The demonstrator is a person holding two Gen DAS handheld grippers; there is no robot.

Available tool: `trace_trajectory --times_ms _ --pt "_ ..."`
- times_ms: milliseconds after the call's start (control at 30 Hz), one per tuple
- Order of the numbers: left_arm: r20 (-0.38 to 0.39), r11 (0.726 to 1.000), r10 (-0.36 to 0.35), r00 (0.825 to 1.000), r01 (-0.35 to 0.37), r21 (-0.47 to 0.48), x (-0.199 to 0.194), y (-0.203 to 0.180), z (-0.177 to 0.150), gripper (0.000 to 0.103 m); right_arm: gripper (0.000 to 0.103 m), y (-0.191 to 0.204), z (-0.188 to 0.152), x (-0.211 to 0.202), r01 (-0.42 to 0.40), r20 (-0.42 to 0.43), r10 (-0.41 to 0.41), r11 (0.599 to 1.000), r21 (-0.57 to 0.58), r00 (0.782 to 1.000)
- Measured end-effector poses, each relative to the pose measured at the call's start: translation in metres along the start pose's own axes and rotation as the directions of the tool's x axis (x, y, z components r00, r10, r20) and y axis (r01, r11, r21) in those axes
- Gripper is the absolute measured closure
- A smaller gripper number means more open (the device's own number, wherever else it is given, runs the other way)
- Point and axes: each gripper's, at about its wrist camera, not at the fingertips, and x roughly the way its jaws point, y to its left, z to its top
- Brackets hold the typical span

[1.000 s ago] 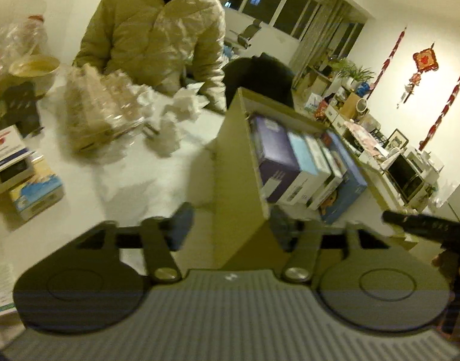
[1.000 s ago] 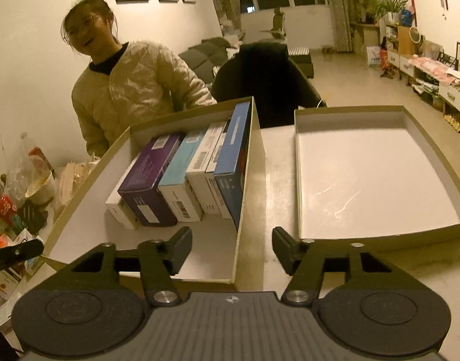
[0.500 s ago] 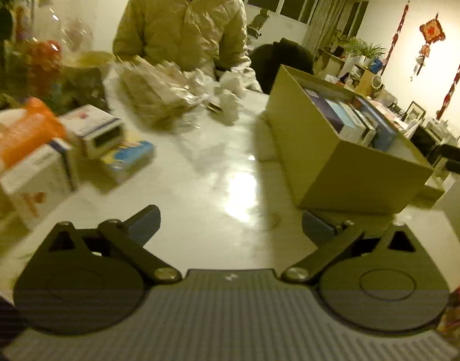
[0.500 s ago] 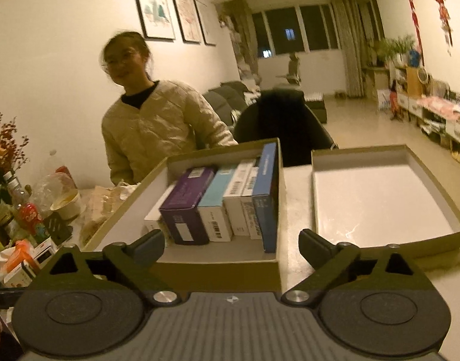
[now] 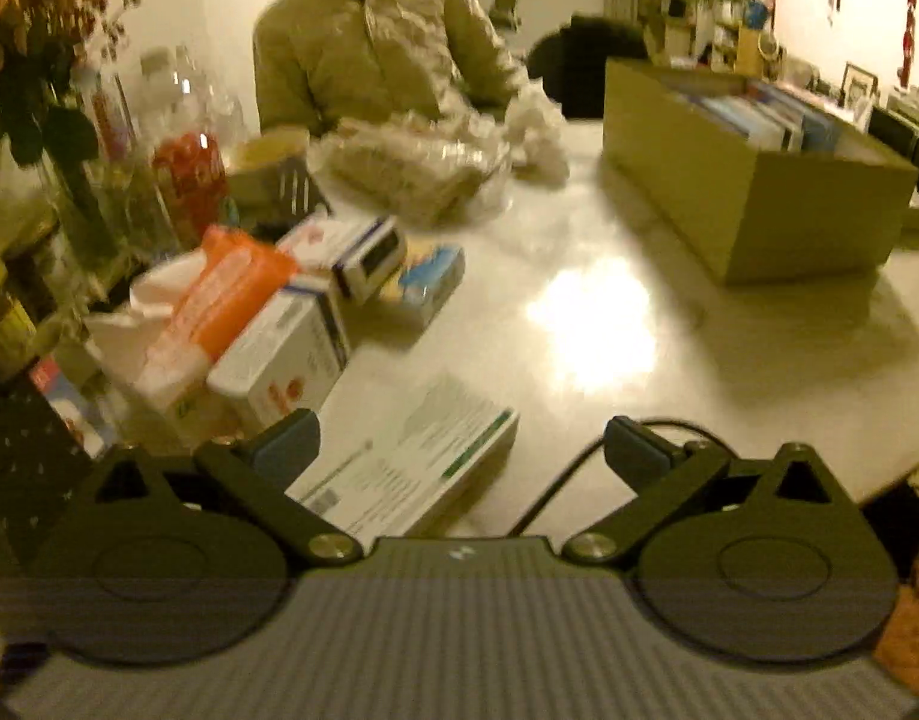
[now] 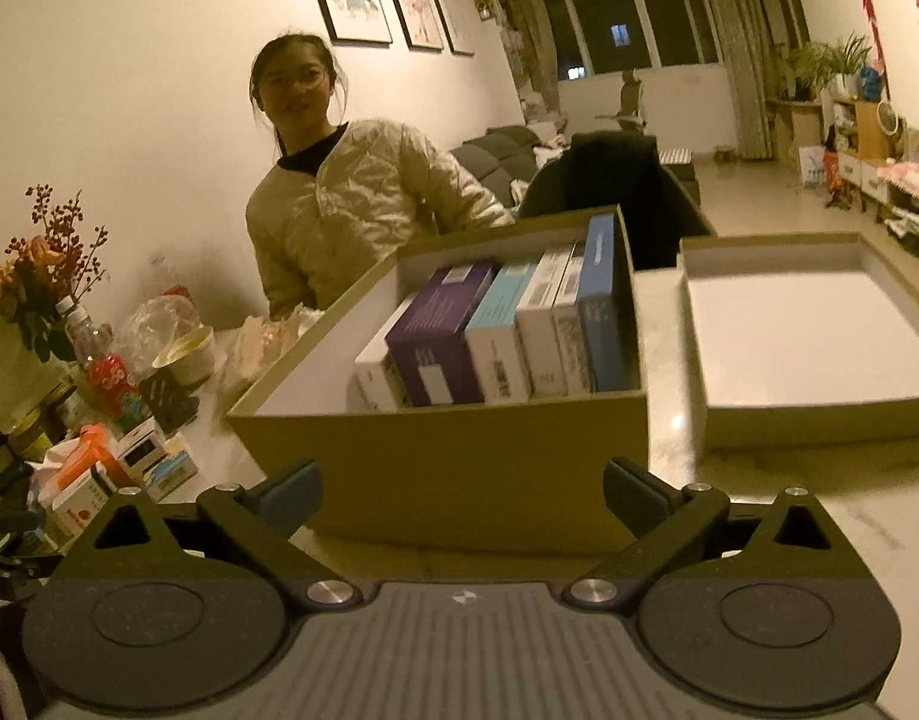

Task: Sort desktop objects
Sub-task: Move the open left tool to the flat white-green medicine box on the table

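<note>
A tan cardboard box (image 6: 447, 450) stands on the white table and holds several upright packages (image 6: 495, 330); it shows at the right in the left wrist view (image 5: 807, 210). My left gripper (image 5: 459, 450) is open and empty above a flat white package with green print (image 5: 411, 462). Loose boxes lie left of it: a white one with red print (image 5: 279, 354), an orange pack (image 5: 219, 300), a white and dark one (image 5: 363, 252), a blue and yellow one (image 5: 429, 282). My right gripper (image 6: 462, 492) is open and empty in front of the tan box.
The box's lid (image 6: 807, 330) lies open side up to the right of the box. A person in a cream jacket (image 6: 351, 204) sits across the table. Crumpled plastic bags (image 5: 423, 162), a bowl (image 5: 267, 156), bottles (image 5: 189, 174) and a flower vase (image 5: 51, 120) crowd the far left. A black cable (image 5: 555, 486) runs by the near edge.
My left gripper has swung left and pulled back from the tan box toward the loose packages, and its jaws have opened wider. My right gripper has backed away from the box and opened wider.
</note>
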Motion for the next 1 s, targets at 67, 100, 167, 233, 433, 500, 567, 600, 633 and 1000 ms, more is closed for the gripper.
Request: trace_trajectory --times_ms 67,100,167,233,433,500,567,600,633,1000 --pt "-0.035 1.000 0.006 0.999 -0.007 -0.011 0.007 0.009 -0.003 0.003 0.003 0.001 -0.003 0.003 -0.009 -0.012 0.009 1.000 0.004 1.000" --pt "-0.049 1.000 0.013 0.999 -0.014 -0.022 0.011 0.013 -0.003 0.004 0.003 0.002 -0.005 0.004 -0.013 -0.016 0.013 1.000 0.008 1.000" --pt "-0.045 0.997 -0.014 0.999 0.010 -0.074 0.013 0.027 -0.005 0.004 0.003 0.003 -0.008 0.006 -0.017 -0.026 0.018 1.000 0.015 0.999" --pt "-0.042 0.988 -0.056 0.998 0.049 -0.144 0.016 0.039 -0.006 0.005 0.003 0.005 -0.010 0.008 -0.023 -0.035 0.024 1.000 0.016 0.999" --pt "-0.098 0.975 -0.059 0.993 0.036 -0.217 0.031 0.052 -0.011 0.014 0.003 0.008 -0.013 0.011 -0.035 -0.050 0.036 0.999 0.020 0.998" --pt "-0.094 0.980 -0.053 0.994 0.034 -0.195 0.030 0.049 -0.012 0.014 0.003 0.009 -0.014 0.013 -0.040 -0.057 0.041 0.999 0.025 0.998" --pt "-0.093 0.987 -0.050 0.994 0.035 -0.159 0.029 0.047 -0.013 0.014 0.003 0.011 -0.014 0.014 -0.043 -0.062 0.044 0.999 0.022 0.997" --pt "-0.092 0.990 -0.044 0.995 0.030 -0.141 0.029 0.047 -0.013 0.014 0.003 0.012 -0.014 0.014 -0.044 -0.064 0.045 0.999 0.019 0.997" --pt "-0.093 0.992 -0.035 0.995 0.024 -0.121 0.029 0.046 -0.015 0.014 0.003 0.013 -0.014 0.015 -0.046 -0.066 0.047 0.999 0.017 0.997" --pt "-0.113 0.997 -0.035 0.993 0.027 -0.075 0.042 0.048 -0.023 0.030 0.003 0.021 -0.015 0.022 -0.061 -0.088 0.062 0.998 0.012 0.994"
